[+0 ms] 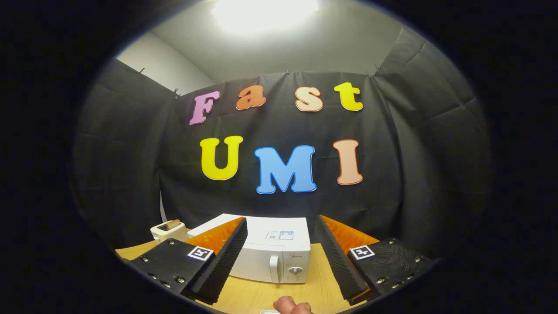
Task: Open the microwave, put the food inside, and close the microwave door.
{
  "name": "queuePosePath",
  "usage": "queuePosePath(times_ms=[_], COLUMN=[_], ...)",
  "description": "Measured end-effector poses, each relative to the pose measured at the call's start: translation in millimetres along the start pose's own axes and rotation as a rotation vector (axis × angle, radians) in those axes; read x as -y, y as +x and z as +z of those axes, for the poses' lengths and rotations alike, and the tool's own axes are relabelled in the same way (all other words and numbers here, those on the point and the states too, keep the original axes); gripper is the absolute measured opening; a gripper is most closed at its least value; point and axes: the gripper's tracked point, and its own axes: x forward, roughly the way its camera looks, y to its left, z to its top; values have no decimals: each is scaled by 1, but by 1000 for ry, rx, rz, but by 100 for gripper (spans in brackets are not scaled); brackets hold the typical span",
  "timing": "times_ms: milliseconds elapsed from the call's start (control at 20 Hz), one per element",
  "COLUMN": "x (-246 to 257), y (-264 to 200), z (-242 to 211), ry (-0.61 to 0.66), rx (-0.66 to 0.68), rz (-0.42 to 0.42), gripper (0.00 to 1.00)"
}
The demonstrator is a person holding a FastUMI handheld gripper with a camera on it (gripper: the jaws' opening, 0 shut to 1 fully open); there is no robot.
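Cloth-walled booth (130, 144), mock kitchen table (261, 296)

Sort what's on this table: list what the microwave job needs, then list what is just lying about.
Needed for the job:
- microwave, door closed, beyond the fingers
- its door handle
- food, between and below the fingers
- gripper, fingers open, holding nothing

Just lying about:
- toaster, left of the microwave
- wooden table underneath
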Motion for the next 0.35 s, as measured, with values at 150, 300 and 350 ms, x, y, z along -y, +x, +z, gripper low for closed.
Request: queuePosePath(times_ms=[150, 300, 350], x=[18, 51, 61], y=[-2, 0, 1], z=[-22, -59, -69], ry=[0, -30, -24], rx=[-10, -19, -13], rz=[-1, -25, -29], gripper=[98, 98, 98])
